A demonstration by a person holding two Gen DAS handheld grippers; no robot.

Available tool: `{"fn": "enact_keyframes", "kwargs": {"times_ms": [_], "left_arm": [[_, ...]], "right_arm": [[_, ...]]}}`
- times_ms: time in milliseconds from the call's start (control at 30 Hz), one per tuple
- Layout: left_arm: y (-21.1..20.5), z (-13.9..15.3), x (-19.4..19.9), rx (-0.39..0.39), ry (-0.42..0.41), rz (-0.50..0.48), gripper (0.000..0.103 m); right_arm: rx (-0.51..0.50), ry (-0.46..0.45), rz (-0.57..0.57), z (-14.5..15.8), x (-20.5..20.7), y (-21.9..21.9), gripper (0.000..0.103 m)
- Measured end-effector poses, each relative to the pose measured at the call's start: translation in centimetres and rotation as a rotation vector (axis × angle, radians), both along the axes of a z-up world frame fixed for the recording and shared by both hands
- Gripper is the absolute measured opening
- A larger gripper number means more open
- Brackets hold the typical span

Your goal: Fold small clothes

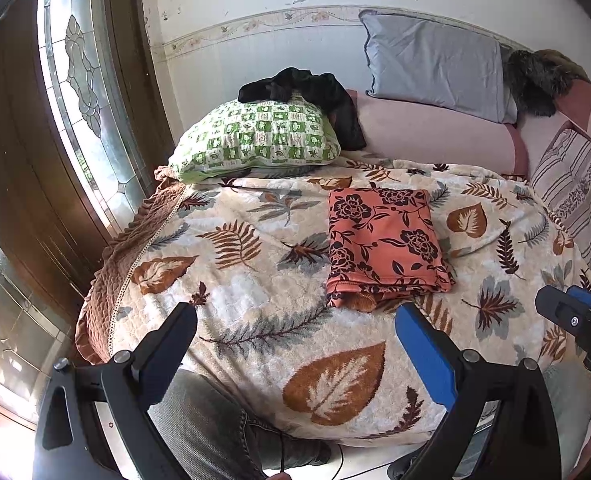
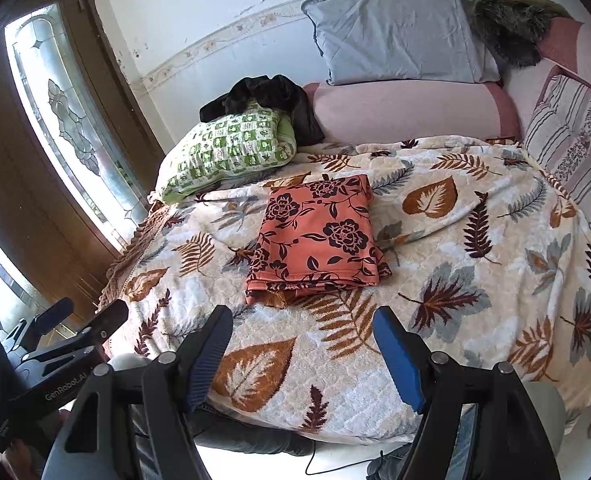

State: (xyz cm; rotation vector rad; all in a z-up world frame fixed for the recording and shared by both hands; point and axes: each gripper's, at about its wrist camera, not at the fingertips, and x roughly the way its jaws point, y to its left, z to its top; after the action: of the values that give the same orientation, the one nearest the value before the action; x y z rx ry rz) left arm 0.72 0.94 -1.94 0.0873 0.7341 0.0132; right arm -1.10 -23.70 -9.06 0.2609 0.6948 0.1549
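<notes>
One folded orange flowered cloth [image 1: 387,244] lies flat on the bed [image 1: 255,280], near the middle and toward its near edge. Its lower layers are hidden under the top fold. Two claws hover apart over the near edge, left claw [image 1: 295,320] and right claw [image 2: 303,332], both empty. Three pillows line the far edge.

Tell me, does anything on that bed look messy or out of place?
Only the black garment: it lies crumpled over the green checked pillow, unfolded. The orange floral cloth sits neatly folded on the leaf-patterned blanket.
</notes>
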Motion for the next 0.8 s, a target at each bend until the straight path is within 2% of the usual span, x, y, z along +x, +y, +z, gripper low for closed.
{"fn": "enact_keyframes", "kwargs": {"times_ms": [533,800], "left_arm": [[-0.6,-2.0,1.7,0.009,0.163,-0.030,0.099],[-0.2,-3.5,3.3,-0.001,0.209,-0.030,0.099]], "right_arm": [[-0.037,0.037,-0.016,-1.0,1.4,-0.1,0.076],[-0.069,0.062,-0.004,-1.9,3.3,0.7,0.076]]}}
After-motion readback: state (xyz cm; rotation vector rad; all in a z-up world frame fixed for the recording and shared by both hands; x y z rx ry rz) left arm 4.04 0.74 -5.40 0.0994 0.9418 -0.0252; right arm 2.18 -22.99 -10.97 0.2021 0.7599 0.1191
